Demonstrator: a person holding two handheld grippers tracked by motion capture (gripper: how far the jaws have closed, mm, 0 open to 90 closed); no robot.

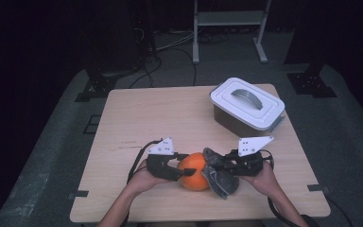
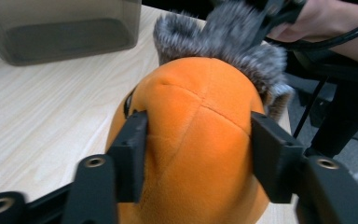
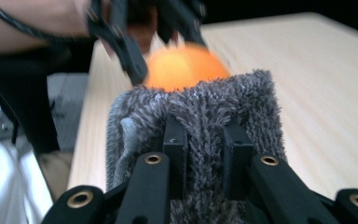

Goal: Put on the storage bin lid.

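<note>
An orange plush toy (image 1: 194, 171) lies near the table's front edge, between the two hands. My left gripper (image 1: 182, 168) comes in from its left. In the left gripper view the jaws (image 2: 198, 154) press on both sides of the orange plush (image 2: 196, 121). A grey fuzzy piece (image 1: 220, 177) lies against the toy's right side; whether it is attached to the toy I cannot tell. My right gripper (image 1: 222, 166) is shut on it. In the right gripper view its jaws (image 3: 204, 140) pinch the grey pile (image 3: 196, 107), with the orange plush (image 3: 184, 67) blurred behind.
A grey storage box with a white handled lid (image 1: 248, 104) stands at the back right of the wooden table (image 1: 146, 118); its dark wall (image 2: 60, 28) is in the left gripper view. Cables and a metal frame lie on the floor beyond.
</note>
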